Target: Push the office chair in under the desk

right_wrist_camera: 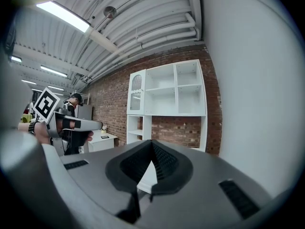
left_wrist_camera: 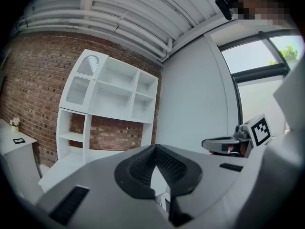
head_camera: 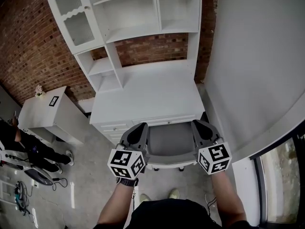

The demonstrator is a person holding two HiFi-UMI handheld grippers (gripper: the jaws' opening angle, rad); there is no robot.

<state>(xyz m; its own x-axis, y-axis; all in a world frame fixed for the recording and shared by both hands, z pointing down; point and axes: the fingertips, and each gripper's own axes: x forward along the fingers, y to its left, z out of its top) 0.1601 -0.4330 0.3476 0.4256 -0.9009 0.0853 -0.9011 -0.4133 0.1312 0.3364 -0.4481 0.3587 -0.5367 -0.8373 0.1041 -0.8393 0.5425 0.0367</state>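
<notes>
The office chair (head_camera: 167, 140) has a grey seat and a white back rim. It stands at the front edge of the white desk (head_camera: 152, 92), with the seat partly beneath the desktop. My left gripper (head_camera: 141, 127) is over the chair's left side and my right gripper (head_camera: 198, 124) over its right side; both are shut and hold nothing. I cannot tell whether either touches the chair. In the left gripper view my left gripper (left_wrist_camera: 154, 148) points level at the hutch (left_wrist_camera: 112, 92). The right gripper view shows my right gripper (right_wrist_camera: 151, 142) doing the same. The chair is hidden in both gripper views.
A white hutch (head_camera: 128, 13) with shelves stands on the desk against the brick wall. A white side table (head_camera: 47, 113) is at the left, with a person (head_camera: 28, 147) and floor cables beside it. A white wall (head_camera: 252, 70) closes in the right side.
</notes>
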